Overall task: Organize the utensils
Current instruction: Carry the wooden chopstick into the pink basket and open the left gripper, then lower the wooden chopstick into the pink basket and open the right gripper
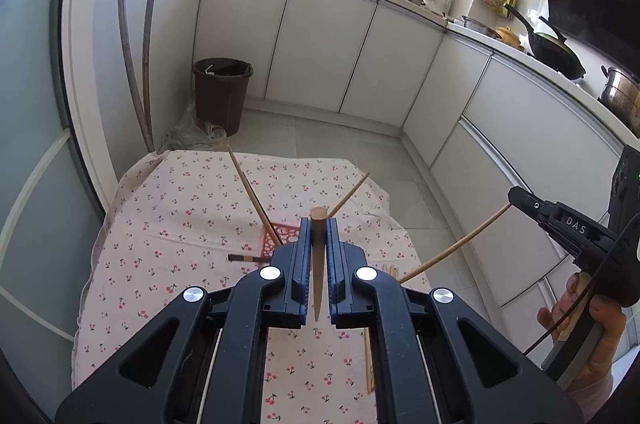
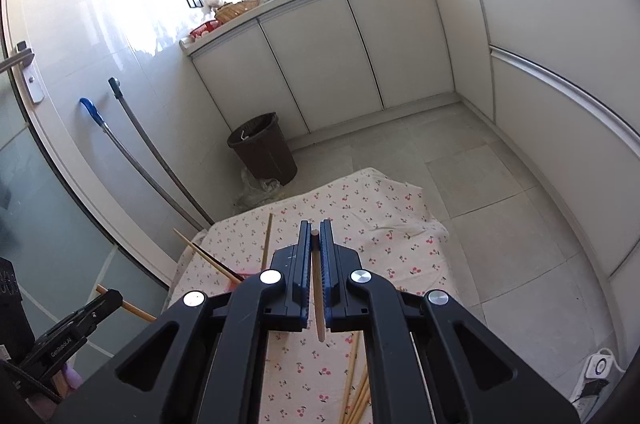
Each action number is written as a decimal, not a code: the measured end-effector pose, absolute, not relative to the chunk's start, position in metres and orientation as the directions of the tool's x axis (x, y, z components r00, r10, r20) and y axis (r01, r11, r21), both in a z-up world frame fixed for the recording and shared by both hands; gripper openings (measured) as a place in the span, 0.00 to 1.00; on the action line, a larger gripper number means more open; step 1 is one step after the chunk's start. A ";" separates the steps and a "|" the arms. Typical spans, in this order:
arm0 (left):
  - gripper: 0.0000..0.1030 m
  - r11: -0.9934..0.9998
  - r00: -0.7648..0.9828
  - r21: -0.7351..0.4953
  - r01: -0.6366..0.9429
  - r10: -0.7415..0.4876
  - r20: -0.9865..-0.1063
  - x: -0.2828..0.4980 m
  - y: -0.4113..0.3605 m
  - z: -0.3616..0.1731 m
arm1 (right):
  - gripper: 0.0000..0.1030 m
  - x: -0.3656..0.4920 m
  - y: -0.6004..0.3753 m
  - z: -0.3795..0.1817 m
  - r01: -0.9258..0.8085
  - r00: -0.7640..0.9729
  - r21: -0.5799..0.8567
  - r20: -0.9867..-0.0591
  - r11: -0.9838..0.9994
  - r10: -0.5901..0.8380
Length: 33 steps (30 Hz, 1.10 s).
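My left gripper (image 1: 319, 224) is shut on a bamboo chopstick (image 1: 318, 264) held above the table. My right gripper (image 2: 315, 228) is shut on another bamboo chopstick (image 2: 318, 300); in the left wrist view it shows at the right (image 1: 516, 196), its chopstick (image 1: 456, 244) slanting down-left. A red perforated utensil holder (image 1: 280, 240) lies on the cherry-print tablecloth (image 1: 180, 224), with two chopsticks (image 1: 252, 196) sticking out of it. Several loose chopsticks (image 2: 356, 392) lie on the cloth near me. A dark-handled utensil (image 1: 244, 258) lies beside the holder.
A brown bin (image 1: 222, 92) stands on the floor beyond the table, next to two mop handles (image 1: 136, 64). White cabinets (image 1: 320, 40) run along the back and right, with pots (image 1: 552, 52) on the counter. A glass door (image 2: 48, 184) is at the left.
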State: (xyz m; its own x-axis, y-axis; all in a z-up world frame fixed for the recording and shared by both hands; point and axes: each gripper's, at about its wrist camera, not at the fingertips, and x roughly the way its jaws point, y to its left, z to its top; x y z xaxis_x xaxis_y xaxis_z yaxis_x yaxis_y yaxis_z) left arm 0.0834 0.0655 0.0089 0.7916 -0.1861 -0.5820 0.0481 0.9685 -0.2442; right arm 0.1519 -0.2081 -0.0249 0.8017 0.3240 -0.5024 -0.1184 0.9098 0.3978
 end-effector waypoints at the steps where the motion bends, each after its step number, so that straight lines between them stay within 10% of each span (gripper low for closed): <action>1: 0.06 0.968 0.801 -0.247 0.048 -0.186 -0.570 0.085 0.066 0.015 | 0.04 0.153 -0.207 -0.019 -0.124 0.805 0.406 -0.492 0.905 0.331; 9: 0.06 0.957 0.873 -0.292 0.001 -0.143 -0.466 0.104 0.082 0.054 | 0.04 0.166 -0.190 0.016 -0.190 0.827 0.455 -0.403 0.870 0.392; 21: 0.07 0.956 0.841 -0.277 -0.095 -0.072 -0.537 0.146 0.095 0.029 | 0.05 0.181 -0.174 0.019 -0.211 0.816 0.487 -0.389 0.848 0.427; 33: 0.39 0.940 0.854 -0.315 -0.127 -0.058 -0.517 0.135 0.110 0.033 | 0.05 0.190 -0.155 0.010 -0.209 0.807 0.470 -0.413 0.858 0.422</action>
